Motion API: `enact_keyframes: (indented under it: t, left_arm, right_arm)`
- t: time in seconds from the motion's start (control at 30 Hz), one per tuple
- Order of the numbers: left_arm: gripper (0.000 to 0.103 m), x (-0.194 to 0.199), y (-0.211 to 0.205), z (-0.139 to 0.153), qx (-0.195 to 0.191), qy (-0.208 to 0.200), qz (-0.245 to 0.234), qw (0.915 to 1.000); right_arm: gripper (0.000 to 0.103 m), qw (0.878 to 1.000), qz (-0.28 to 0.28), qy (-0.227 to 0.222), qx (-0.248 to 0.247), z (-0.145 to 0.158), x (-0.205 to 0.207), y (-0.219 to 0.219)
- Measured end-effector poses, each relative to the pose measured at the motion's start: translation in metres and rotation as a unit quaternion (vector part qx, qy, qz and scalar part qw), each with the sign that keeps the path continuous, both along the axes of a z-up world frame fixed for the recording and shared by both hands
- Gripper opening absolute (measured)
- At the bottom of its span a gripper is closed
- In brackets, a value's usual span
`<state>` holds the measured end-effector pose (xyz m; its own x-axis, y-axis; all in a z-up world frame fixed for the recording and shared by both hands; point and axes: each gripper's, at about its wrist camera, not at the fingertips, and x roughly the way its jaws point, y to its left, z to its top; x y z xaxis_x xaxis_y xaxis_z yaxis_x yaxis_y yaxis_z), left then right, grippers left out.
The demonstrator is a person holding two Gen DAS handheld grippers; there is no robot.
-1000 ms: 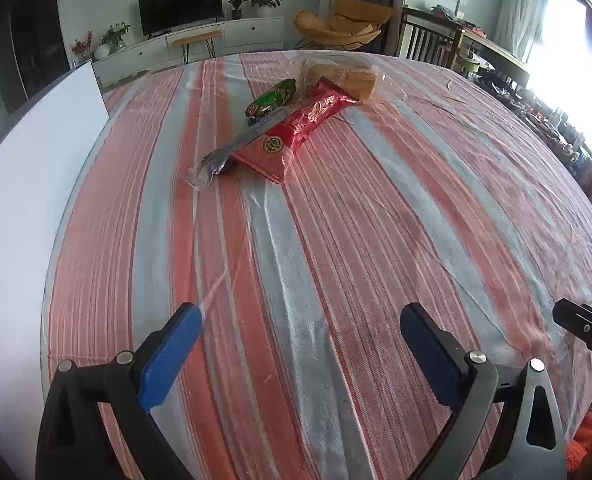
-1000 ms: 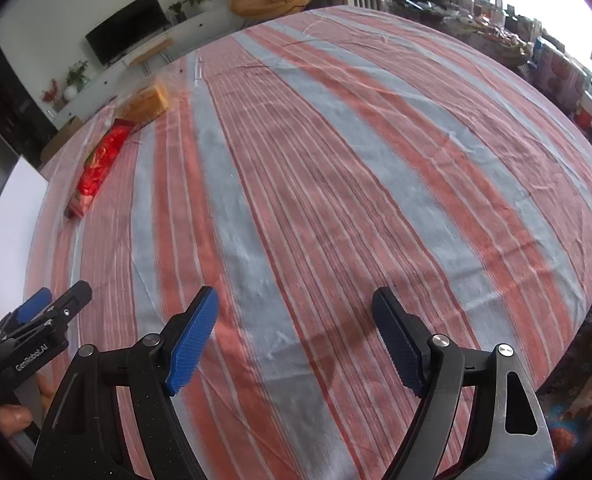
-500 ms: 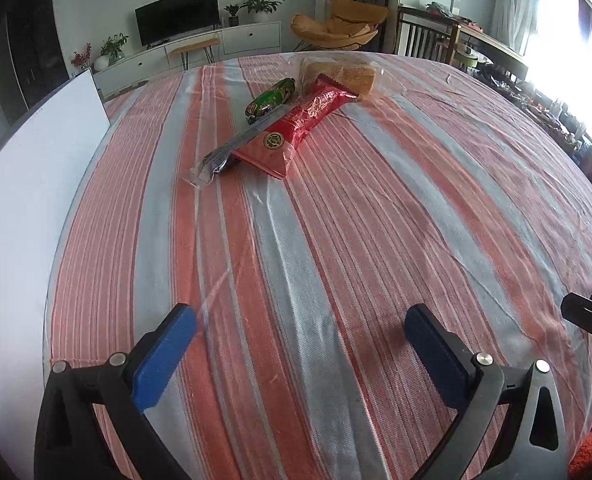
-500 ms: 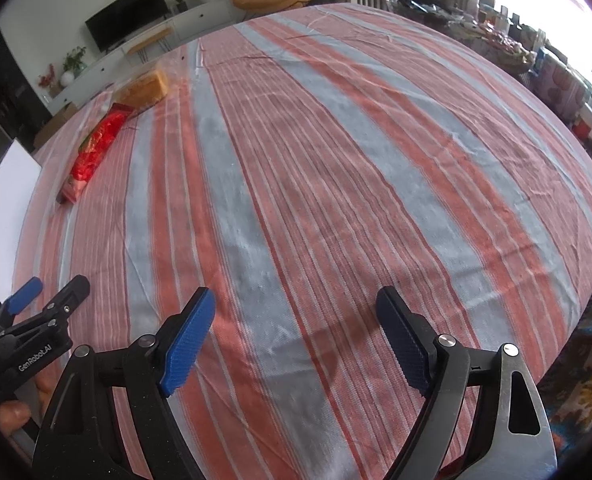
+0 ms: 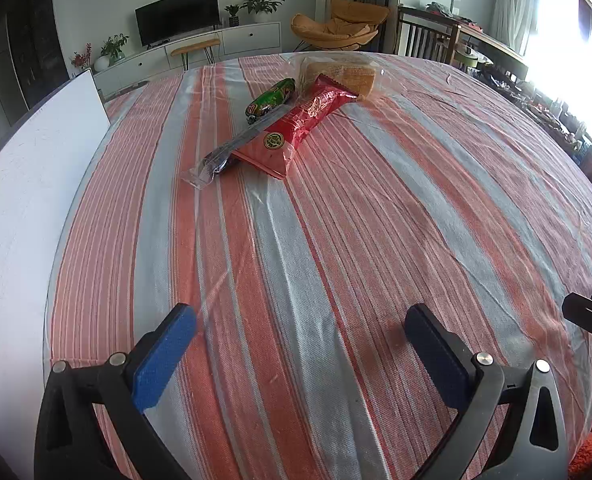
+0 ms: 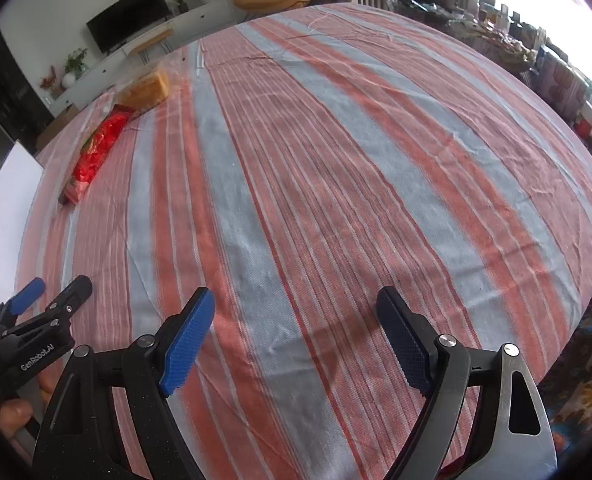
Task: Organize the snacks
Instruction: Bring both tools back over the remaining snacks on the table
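On the striped cloth (image 5: 336, 240), far ahead, the snacks lay together: a red pack (image 5: 296, 130), a dark bar (image 5: 232, 148) and a green pack (image 5: 272, 98) touching it, and bread (image 5: 344, 74) behind. Since a second ago the left gripper (image 5: 300, 344) had come slightly nearer to them, so the first pick was probably starting. Both it and the right gripper (image 6: 296, 332) were wide and empty. "GenRobot.AI" was readable on the left gripper.

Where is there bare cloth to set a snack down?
Bare striped tablecloth spans from the open left hand-held gripper up to the red foil snack packet. Crowded there: dark slim wrapper, green packet, bagged bread.
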<state>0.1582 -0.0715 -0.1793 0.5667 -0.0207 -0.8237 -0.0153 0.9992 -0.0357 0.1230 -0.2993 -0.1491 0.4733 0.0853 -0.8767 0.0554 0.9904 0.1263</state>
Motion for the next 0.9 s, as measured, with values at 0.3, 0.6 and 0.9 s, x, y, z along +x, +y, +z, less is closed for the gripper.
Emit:
enact_keyframes:
  t: [0.3, 0.6, 0.9]
  left_arm:
    - [0.103, 0.0, 0.0, 0.0, 0.0, 0.0, 0.0, 1.0]
    - [0.103, 0.0, 0.0, 0.0, 0.0, 0.0, 0.0, 1.0]
    - [0.103, 0.0, 0.0, 0.0, 0.0, 0.0, 0.0, 1.0]
  right_arm:
    - [0.086, 1.0, 0.001, 0.001, -0.003, -0.001, 0.0, 0.001]
    - [0.086, 1.0, 0.001, 0.001, -0.004, -0.001, 0.0, 0.001]
    - [0.085, 0.999, -0.014, -0.011, 0.04, 0.001, -0.004, -0.012]
